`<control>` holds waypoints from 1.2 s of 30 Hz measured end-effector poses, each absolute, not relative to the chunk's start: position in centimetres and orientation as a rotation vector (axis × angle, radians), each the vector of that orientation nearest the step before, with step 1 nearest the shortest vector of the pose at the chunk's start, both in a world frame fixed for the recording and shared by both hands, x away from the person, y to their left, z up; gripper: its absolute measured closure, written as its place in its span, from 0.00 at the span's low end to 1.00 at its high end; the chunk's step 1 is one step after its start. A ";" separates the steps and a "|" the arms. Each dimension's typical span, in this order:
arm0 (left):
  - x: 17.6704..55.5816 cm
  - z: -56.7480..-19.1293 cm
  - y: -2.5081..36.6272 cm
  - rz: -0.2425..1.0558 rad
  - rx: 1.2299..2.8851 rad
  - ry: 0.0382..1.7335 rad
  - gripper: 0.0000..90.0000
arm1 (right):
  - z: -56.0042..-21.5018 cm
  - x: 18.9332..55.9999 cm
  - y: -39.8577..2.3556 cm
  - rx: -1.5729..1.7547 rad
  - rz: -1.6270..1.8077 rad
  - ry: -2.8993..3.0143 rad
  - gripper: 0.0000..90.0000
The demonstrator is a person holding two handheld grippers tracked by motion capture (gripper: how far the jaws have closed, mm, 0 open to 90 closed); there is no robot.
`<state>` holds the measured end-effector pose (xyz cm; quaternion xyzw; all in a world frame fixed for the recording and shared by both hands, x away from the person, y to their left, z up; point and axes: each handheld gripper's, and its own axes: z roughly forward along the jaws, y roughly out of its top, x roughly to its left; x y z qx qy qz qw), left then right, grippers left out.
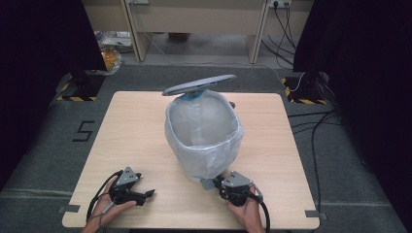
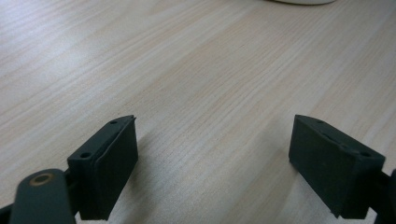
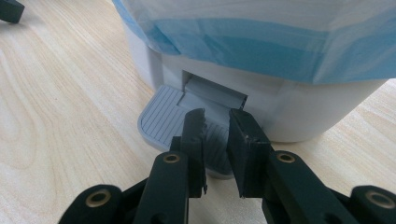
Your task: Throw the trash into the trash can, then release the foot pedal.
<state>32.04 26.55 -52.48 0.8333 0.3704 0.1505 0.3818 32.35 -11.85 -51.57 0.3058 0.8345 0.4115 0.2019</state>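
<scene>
A white pedal bin (image 1: 204, 141) stands on the light wooden table (image 1: 136, 131), roughly midway between the left and right edges and a little toward the near edge. A translucent plastic liner bag (image 1: 210, 162) with a pale blue tint is folded over the bin's rim and hangs down its outside wall. The grey lid (image 1: 199, 85) is raised and tilts above the far side of the rim, over the far edge of the table. At the bin's foot, on the side facing the near edge, a grey ribbed pedal (image 3: 161, 116) juts out just above the tabletop. The right gripper (image 3: 215, 122) sits at the near edge, right of centre, held in a hand (image 1: 248, 213) that comes in from below; in the right gripper view its two black jaws are drawn close together, with only a narrow gap between them, and their tips lie over the pedal, resting on or just above its ribbed surface; whether they press it cannot be told. No object is held between them. The left gripper (image 1: 145, 195) lies near the near-left corner, well apart from the bin, held in the other hand (image 1: 104, 211), its cable looping toward the table's edge. In the left gripper view its jaws stand wide apart over bare wood, with nothing between them, and the bin's base just shows at the top of that view.
</scene>
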 end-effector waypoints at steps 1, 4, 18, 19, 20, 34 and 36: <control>32.0 -52.5 26.6 0.385 2.126 0.947 0.16 | -51.6 32.3 -11.9 0.854 1.149 2.330 0.85; 32.0 -52.5 26.6 0.384 2.125 0.948 0.16 | -51.6 32.4 -11.9 0.854 1.152 2.330 0.85; 32.0 -52.5 26.6 0.385 2.126 0.949 0.16 | -51.6 32.4 -11.9 0.856 1.152 2.330 0.85; 32.0 -52.5 26.6 0.385 2.126 0.949 0.16 | -51.6 32.3 -11.9 0.857 1.150 2.330 0.85; 32.0 -52.5 26.6 0.385 2.126 0.949 0.16 | -51.6 32.3 -11.9 0.856 1.151 2.330 0.85; 32.0 -52.5 26.6 0.386 2.124 0.950 0.17 | -51.6 32.1 -11.8 0.861 1.145 2.305 0.81; 32.0 -52.5 26.6 0.386 2.124 0.950 0.17 | -51.5 32.1 -11.8 0.867 1.150 2.299 0.80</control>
